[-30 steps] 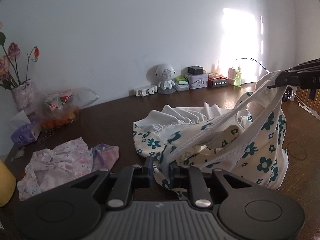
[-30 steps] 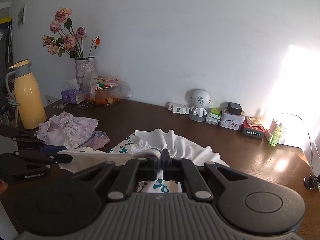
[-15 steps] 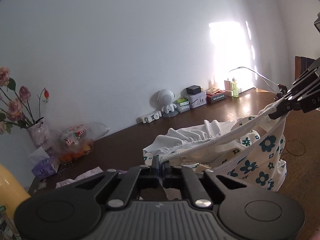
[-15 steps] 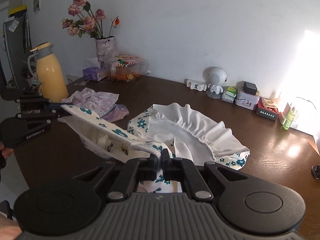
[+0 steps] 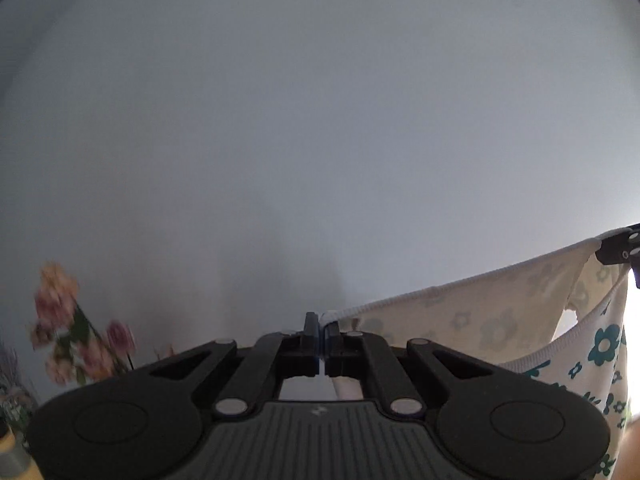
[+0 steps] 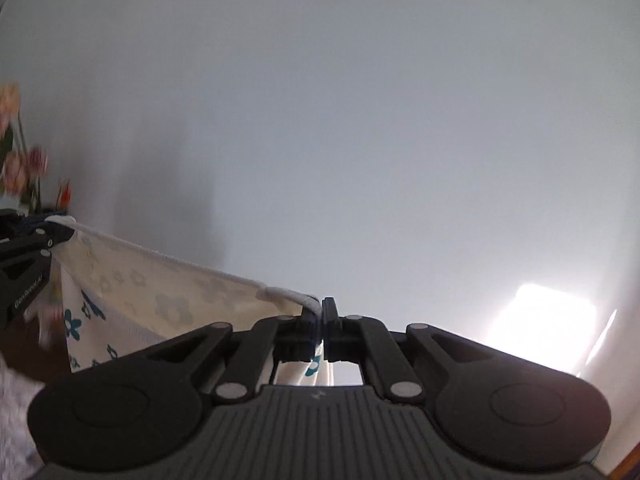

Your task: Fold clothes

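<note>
L tongs [image 5: 322, 330] & R tongs [image 6: 321, 312] each clenched on floral garment's [image 5: 500, 320] waistband, stretched taut btwn them.

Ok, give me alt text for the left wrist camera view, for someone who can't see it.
The left gripper, jaws shut, pinches the ribbed white edge of a cream garment with teal flower print, stretched taut up to the right gripper at the frame's right edge. A plain pale wall fills most of the view, with blurred pink flowers at lower left.
</note>
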`<state>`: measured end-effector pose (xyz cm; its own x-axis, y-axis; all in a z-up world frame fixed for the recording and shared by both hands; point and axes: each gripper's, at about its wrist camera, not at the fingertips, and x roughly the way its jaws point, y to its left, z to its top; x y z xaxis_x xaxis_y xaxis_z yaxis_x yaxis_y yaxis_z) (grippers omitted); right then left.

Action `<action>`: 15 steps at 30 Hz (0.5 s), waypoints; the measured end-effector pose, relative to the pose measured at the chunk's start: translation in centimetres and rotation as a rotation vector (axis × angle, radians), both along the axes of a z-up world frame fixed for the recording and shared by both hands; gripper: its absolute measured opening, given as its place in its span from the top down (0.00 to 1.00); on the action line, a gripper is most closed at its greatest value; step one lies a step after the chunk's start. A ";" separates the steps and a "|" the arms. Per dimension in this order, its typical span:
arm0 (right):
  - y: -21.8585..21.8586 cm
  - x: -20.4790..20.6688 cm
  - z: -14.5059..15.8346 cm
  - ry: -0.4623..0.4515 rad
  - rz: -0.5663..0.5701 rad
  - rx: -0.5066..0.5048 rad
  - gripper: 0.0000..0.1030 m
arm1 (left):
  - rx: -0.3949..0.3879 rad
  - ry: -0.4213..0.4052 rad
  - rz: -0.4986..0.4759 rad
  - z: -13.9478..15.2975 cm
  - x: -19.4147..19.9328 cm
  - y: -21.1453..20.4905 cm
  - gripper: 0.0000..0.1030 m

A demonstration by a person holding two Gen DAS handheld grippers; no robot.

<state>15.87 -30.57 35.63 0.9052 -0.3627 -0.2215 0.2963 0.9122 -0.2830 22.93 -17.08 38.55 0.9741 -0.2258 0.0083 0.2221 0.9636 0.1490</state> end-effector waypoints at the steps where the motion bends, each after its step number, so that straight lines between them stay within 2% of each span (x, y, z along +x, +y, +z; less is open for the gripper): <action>1: 0.2 -0.6 1.8 -0.051 0.006 -0.026 0.98 | -0.031 -0.053 0.007 2.4 -0.5 0.3 0.99; 3: 0.6 -1.7 5.4 -0.153 0.019 -0.078 0.98 | -0.068 -0.128 0.018 5.6 -1.8 1.0 0.99; 6: 1.2 -3.3 10.9 -0.305 0.039 -0.155 0.98 | -0.070 -0.196 0.035 7.2 -3.6 1.7 0.99; 7: 1.1 -3.5 11.0 -0.312 0.049 -0.163 0.98 | -0.060 -0.194 0.039 7.0 -3.9 1.9 0.99; 11: 0.3 -3.5 7.8 -0.236 0.092 -0.144 0.98 | -0.006 -0.142 0.050 4.0 -5.0 2.3 0.98; 15: 0.2 -4.8 1.8 -0.118 0.152 -0.144 0.98 | 0.064 -0.114 0.071 -2.3 -8.1 2.7 0.98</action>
<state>11.03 -30.34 37.39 0.9683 -0.2406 -0.0667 0.1975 0.9016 -0.3849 14.86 -14.40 36.20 0.9813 -0.1596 0.1080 0.1314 0.9641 0.2308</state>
